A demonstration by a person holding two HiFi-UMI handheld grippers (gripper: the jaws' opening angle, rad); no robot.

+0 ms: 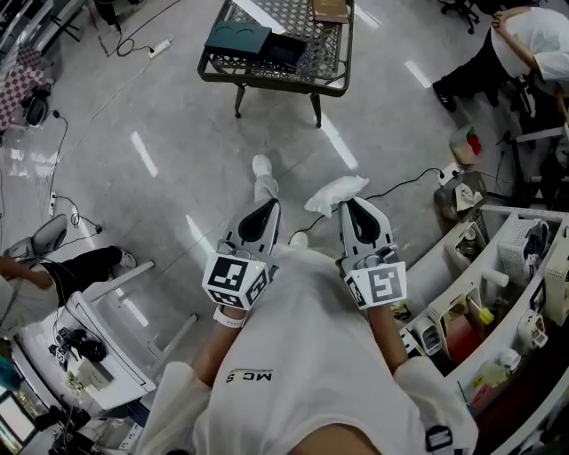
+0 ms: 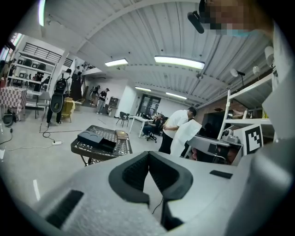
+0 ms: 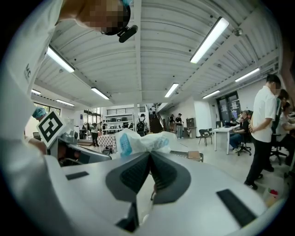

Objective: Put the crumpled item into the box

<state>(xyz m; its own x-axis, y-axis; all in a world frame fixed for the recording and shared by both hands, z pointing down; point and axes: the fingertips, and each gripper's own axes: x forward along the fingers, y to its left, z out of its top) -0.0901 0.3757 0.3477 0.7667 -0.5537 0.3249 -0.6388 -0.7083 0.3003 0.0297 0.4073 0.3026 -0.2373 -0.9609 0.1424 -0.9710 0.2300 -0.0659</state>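
Sticking out past the tips of the right tongs (image 1: 346, 207), the crumpled item (image 1: 336, 193) is a white, thin and much wrinkled thing, like a plastic bag or a wrapper. In the right gripper view the crumpled item (image 3: 138, 140) shows some light blue print on its left part and it bulges upward above the two dark pads. The right tongs (image 3: 150, 155) are clenched on its lower edge, so it is held in the air over the grey floor (image 1: 160, 124), in front of the person's body. Beside them, the left tongs (image 1: 266, 207) are also pointing forward; in the left gripper view the left tongs (image 2: 148, 155) are pressed together at the tips and nothing is between them. Well apart from both, further ahead, stands a low metal tabletop (image 1: 267, 83) with a lattice surface. On it lies a dark box (image 1: 238, 38), with another dark flat piece (image 1: 284, 51) touching it on the right, and a small brown carton (image 1: 330, 10) lies at the far edge. From the left gripper view the dark box (image 2: 95, 138) is seen low on the same tabletop (image 2: 87, 152). On the right side of the head view a cluttered white workbench (image 1: 498, 293) curves along, and a person in a white shirt (image 1: 533, 40) bends over near the top corner.
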